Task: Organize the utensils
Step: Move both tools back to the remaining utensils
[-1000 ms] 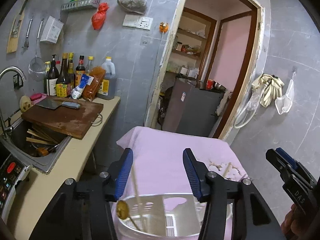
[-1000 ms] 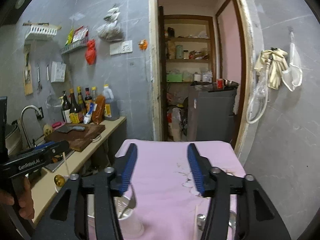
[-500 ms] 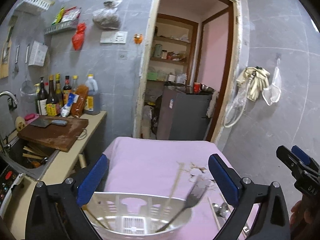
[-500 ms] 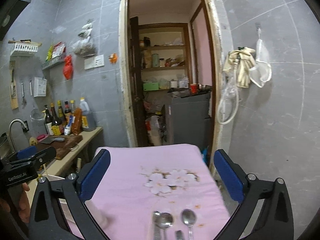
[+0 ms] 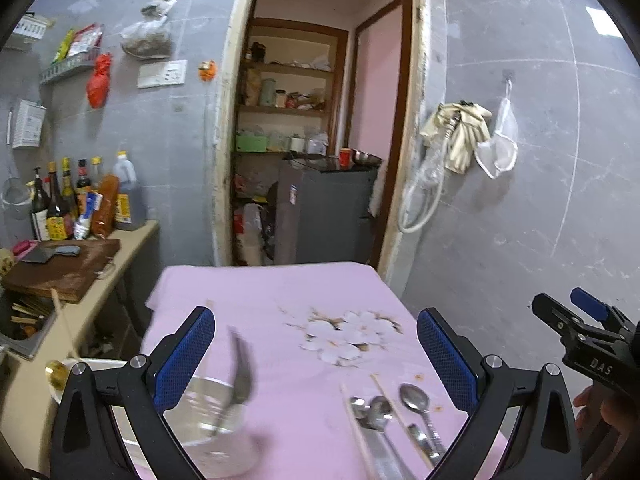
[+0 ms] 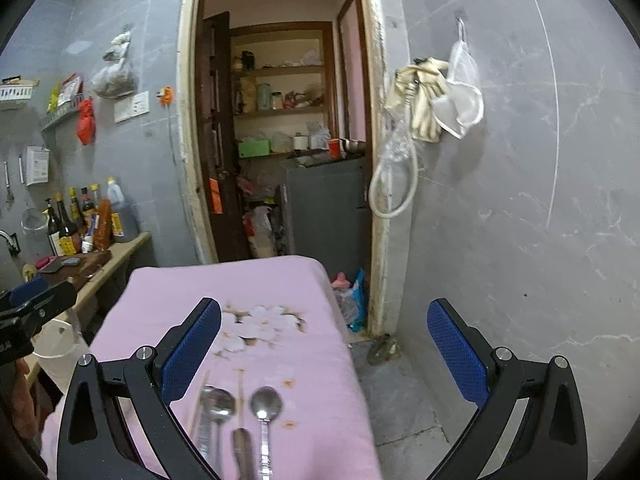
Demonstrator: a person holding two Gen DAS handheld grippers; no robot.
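A table with a pink floral cloth [image 5: 280, 300] holds a white utensil holder [image 5: 200, 432] at the near left, with a fork [image 5: 240, 380] and a gold-tipped chopstick [image 5: 62, 332] standing in it. Loose spoons [image 5: 414, 396] and chopsticks [image 5: 390, 398] lie on the cloth at the near right. My left gripper [image 5: 316, 360] is open and empty above the cloth. My right gripper [image 6: 324, 344] is open and empty above the spoons [image 6: 264, 404], seen also in the left wrist view [image 5: 576, 332]. The holder shows at the left of the right wrist view [image 6: 56, 344].
A counter [image 5: 120, 248] at the left carries a cutting board with a cleaver [image 5: 60, 264] and several bottles [image 5: 80, 200]. A doorway [image 5: 316, 140] with shelves and a grey cabinet lies beyond the table. A grey wall [image 6: 520, 200] with hanging gloves stands on the right.
Both grippers opened wide from nearly shut and swung right across the table. The utensil holder slid to the left of view and the loose spoons came into view.
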